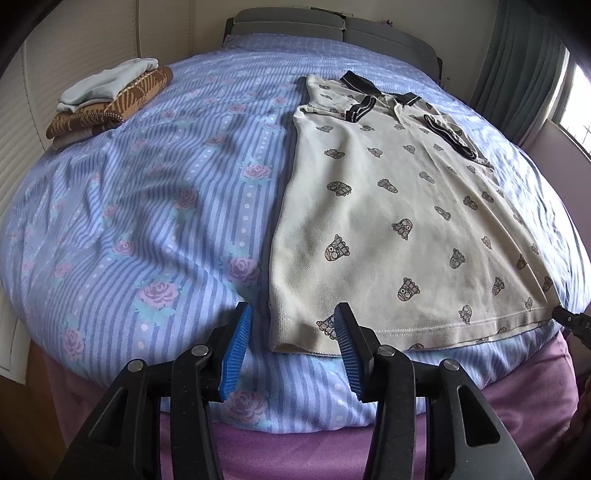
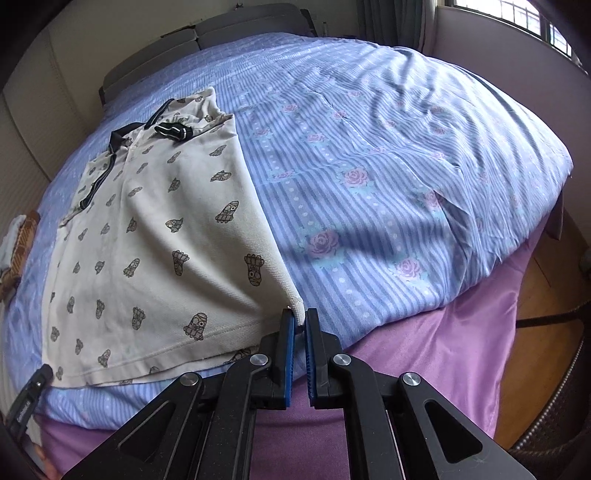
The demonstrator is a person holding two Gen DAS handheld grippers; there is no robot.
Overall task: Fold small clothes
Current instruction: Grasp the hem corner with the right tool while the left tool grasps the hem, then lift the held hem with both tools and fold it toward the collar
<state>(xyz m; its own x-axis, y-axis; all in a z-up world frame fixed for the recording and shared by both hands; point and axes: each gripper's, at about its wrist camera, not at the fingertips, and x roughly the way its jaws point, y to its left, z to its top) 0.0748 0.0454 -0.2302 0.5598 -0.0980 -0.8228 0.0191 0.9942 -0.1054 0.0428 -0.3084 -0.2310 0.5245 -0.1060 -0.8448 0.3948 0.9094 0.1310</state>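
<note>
The polo shirt (image 1: 388, 206) lies spread flat on the near part of the bed, hem toward the cameras and collar away, its cream cloth dotted with small checked cartoon figures. The left gripper (image 1: 293, 325) hangs just over the shirt's near left hem corner with its blue-padded fingers (image 1: 236, 350) spread wide: one pad stands over the bedspread just beside the shirt's edge, the other over the hem, and nothing is between them. Whether the pads touch the cloth cannot be told. In the right wrist view the right gripper (image 2: 300, 325) is pinched on the opposite hem corner of the polo shirt (image 2: 155, 236), the cloth's tip caught between the nearly closed blue pads, and the fabric runs in taut creases from that corner. Its black tip also shows at the far right edge of the left wrist view, at the hem.

Under the shirt is a blue striped bedspread (image 1: 155, 206) with pink roses, hanging over a purple sheet (image 2: 424, 350) at the bed's near edge. Farther up the shirt, both short sleeves with dark, white-striped cuffs are folded in over the chest, below the dark collar (image 1: 364, 88). Beyond, at the far left of the bed, sits a stack of folded clothes (image 1: 110, 99), a pale garment on top of brown patterned ones. A grey headboard (image 1: 332, 29) closes the far end, with a window (image 2: 517, 18) and curtain to the right.
</note>
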